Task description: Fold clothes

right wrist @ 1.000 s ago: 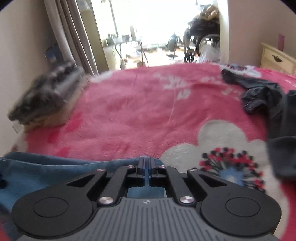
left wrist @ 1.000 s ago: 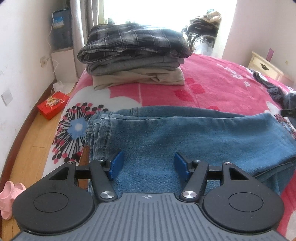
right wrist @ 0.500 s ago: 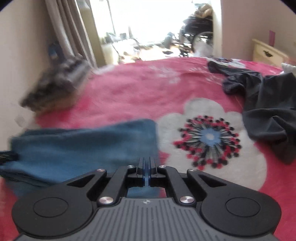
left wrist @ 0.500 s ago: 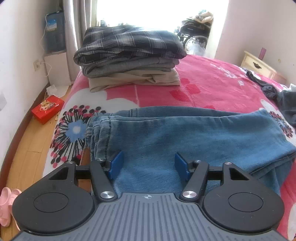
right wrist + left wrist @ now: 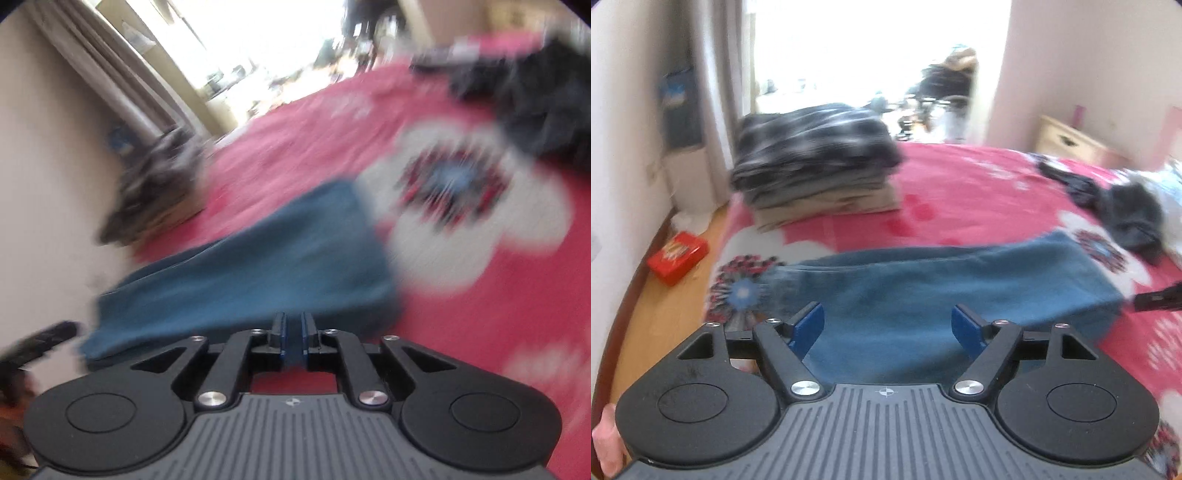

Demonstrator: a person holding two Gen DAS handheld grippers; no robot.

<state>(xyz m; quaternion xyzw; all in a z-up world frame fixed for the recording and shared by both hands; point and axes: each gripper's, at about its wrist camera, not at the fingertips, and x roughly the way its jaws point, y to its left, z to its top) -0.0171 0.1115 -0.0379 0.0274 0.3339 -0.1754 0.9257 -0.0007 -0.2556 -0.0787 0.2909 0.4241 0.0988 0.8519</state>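
- A bed (image 5: pixel 979 177) fills the room's middle, covered by a pink-red blanket with large white flowers that have dark, spiky centres.
- The folded blue jeans (image 5: pixel 942 291) lie flat across the near part of the bed, lengthwise from left to right in the left wrist view.
- A stack of folded clothes (image 5: pixel 816 162), plaid on top, grey and beige beneath, sits at the bed's far left corner, well apart from the jeans.
- A heap of dark clothes (image 5: pixel 1123 210) lies unfolded on the bed's right side.
- Wooden floor (image 5: pixel 639 306) runs along the left of the bed, with a red box (image 5: pixel 677 253) on it near the white wall.
- Curtains (image 5: pixel 720 92) hang beside a bright opening; a pale bedside cabinet (image 5: pixel 1071 142) stands at the far right.
- The left tongs (image 5: pixel 888 325) hover above the jeans, blue pads wide apart after just opening further, nothing between them.
- The right tongs (image 5: pixel 291 334) have just been parting and show a narrow gap; through the blur they appear to sit at the jeans' near edge, with no cloth pinched.
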